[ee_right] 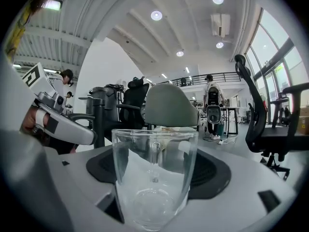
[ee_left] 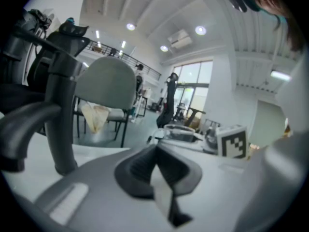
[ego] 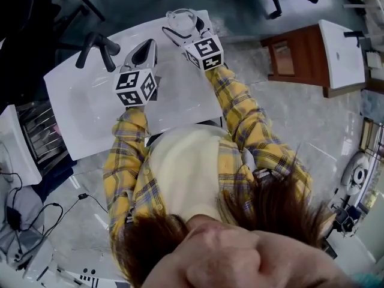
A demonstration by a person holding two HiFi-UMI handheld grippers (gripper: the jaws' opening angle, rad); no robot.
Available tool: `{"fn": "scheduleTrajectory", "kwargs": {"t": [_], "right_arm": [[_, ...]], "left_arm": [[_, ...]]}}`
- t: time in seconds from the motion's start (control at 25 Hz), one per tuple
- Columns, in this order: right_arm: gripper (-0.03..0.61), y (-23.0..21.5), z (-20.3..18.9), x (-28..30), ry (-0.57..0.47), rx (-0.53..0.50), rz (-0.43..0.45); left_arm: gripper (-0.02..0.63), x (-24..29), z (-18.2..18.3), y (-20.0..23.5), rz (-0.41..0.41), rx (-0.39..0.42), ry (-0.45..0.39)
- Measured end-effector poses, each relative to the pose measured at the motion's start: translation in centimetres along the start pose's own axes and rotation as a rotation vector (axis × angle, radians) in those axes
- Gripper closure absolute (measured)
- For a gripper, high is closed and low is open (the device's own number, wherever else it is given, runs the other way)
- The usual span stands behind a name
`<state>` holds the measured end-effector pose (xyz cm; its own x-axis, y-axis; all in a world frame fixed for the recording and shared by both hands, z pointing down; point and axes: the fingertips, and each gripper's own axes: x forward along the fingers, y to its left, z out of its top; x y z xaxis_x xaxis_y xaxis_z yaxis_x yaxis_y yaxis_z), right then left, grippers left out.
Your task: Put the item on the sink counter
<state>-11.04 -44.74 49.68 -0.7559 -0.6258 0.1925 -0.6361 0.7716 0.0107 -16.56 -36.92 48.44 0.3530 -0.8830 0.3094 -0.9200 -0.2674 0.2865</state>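
Clear glass cup (ee_right: 154,187), empty, upright, clasped between the widely spread jaws of the right gripper (ego: 185,32), at the far edge of the white sink counter (ego: 180,101), left gripper (ego: 144,54) closed on nothing beside the black faucet (ego: 96,45), pale tiled floor (ego: 288,119) around.

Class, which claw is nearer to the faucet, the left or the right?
Left. The left claw is just beside the faucet, over the sink; the right claw, with the glass between its jaws, is farther off at the sink's corner.
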Motion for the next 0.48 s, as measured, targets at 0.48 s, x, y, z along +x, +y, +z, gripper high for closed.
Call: {"fn": "scheduleTrajectory", "kwargs": {"t": [0.48], "right_arm": [[0.219, -0.09, -0.73, 0.56, 0.031, -0.021, -0.007]], "left_arm": [[0.607, 0.97, -0.3, -0.77, -0.036, 0.011, 0.012]]}}
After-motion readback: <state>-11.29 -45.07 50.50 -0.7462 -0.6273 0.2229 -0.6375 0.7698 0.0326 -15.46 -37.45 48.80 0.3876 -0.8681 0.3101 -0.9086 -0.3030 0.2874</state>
